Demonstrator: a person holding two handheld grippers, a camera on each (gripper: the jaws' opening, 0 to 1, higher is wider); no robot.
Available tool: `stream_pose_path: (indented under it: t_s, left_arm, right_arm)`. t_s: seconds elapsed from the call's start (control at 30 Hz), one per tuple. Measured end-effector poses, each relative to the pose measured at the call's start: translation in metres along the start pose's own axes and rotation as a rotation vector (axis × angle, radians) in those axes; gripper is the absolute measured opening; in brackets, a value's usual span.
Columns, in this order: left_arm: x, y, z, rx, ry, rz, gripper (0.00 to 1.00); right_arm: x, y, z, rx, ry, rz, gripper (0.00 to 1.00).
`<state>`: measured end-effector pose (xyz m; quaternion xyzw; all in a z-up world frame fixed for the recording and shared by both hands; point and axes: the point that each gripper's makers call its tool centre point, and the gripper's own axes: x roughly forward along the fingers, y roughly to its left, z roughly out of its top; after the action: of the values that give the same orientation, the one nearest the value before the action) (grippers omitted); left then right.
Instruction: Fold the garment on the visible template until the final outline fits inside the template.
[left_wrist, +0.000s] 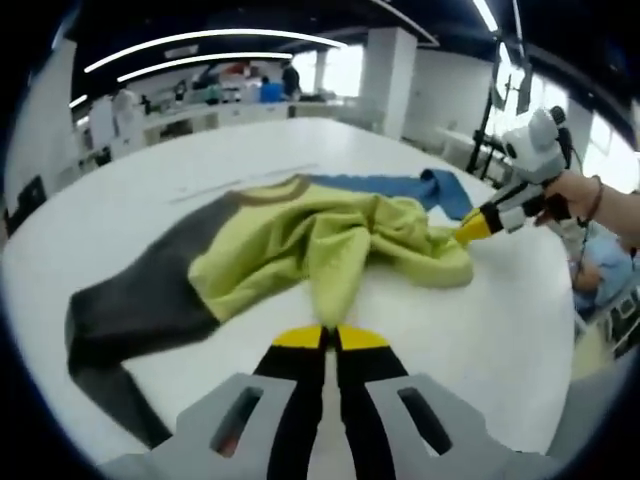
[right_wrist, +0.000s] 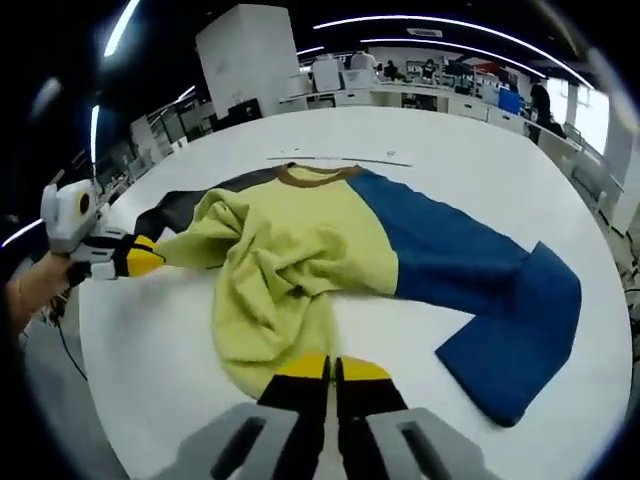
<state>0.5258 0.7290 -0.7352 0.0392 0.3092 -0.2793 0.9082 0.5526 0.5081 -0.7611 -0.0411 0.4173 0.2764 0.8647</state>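
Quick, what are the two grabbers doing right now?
Left gripper: shut, pinching the sweater's yellow edge.
Right gripper: shut, pinching the sweater's yellow hem.

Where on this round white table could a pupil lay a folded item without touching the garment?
The white round table is bare beyond the brown collar, towards its far edge, and between the blue sleeve and the right tongs. It is crowded at the middle, where the bunched yellow-green, grey and blue sweatshirt lies with the left tongs at its edge.
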Motion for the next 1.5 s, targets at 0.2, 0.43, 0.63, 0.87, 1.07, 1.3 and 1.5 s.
stream_pose_path:
  t_s: [0.2, 0.43, 0.63, 0.87, 1.07, 1.3, 1.5]
  left_arm:
    - [-0.020, 0.003, -0.002, -0.010, -0.004, 0.016, 0.00]
    - [-0.043, 0.002, -0.012, -0.029, 0.008, 0.024, 0.00]
    - [-0.061, -0.003, -0.017, -0.055, -0.003, 0.025, 0.00]
    - [-0.077, -0.016, -0.027, -0.101, 0.021, -0.003, 0.00]
    - [-0.095, -0.019, -0.035, -0.082, 0.046, 0.008, 0.00]
    - [-0.112, -0.016, -0.045, -0.108, 0.068, 0.017, 0.00]
    - [-0.123, -0.017, -0.056, -0.139, 0.089, 0.022, 0.00]
  right_arm:
    - [-0.012, 0.001, -0.001, 0.004, -0.023, 0.000, 0.00]
    - [-0.032, 0.007, -0.007, -0.009, -0.031, -0.015, 0.00]
    - [-0.047, 0.008, -0.018, 0.009, -0.030, -0.030, 0.00]
    - [-0.064, 0.010, -0.028, 0.044, -0.043, -0.046, 0.00]
    - [-0.075, 0.012, -0.039, 0.062, -0.042, -0.057, 0.00]
    - [-0.085, 0.015, -0.052, 0.110, -0.038, -0.061, 0.00]
    - [-0.092, 0.021, -0.063, 0.141, -0.049, -0.071, 0.00]
